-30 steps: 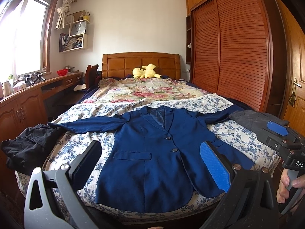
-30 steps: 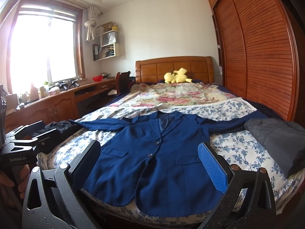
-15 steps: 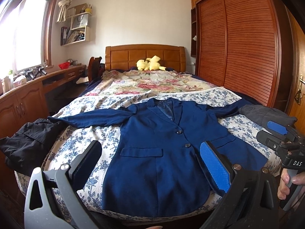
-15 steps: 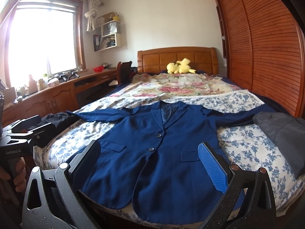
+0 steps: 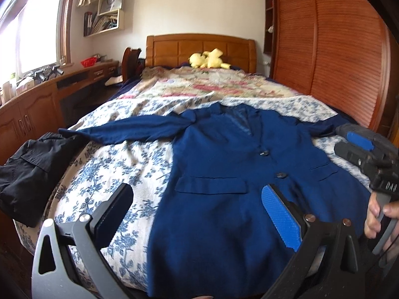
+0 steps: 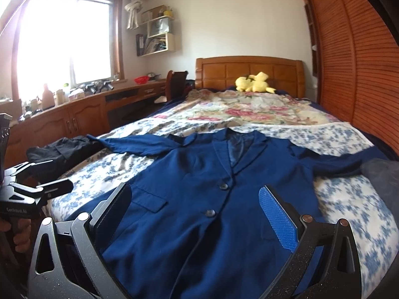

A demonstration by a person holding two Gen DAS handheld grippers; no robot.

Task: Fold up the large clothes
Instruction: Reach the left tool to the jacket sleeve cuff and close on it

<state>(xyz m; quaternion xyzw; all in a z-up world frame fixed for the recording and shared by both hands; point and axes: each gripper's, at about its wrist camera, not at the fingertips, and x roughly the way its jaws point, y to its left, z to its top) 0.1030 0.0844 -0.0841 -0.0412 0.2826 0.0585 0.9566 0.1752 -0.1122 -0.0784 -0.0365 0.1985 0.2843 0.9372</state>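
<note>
Both your left tongs [image 5: 197, 214] and right tongs [image 6: 194, 211] hang spread and empty above the hem of the blue jacket [image 5: 232, 174] lying buttoned and flat on the bed [image 5: 117, 174]; pinch only the top layer and the fold skews.

A navy blazer [image 5: 224, 174] lies front-up, sleeves spread, on the floral-covered bed [image 5: 119, 164]. The left claw [image 5: 197, 214] hovers over its hem, fingers wide apart, empty.

Navy blazer [image 5: 224, 164], blue-floral white bedspread [image 5: 119, 164]
</note>
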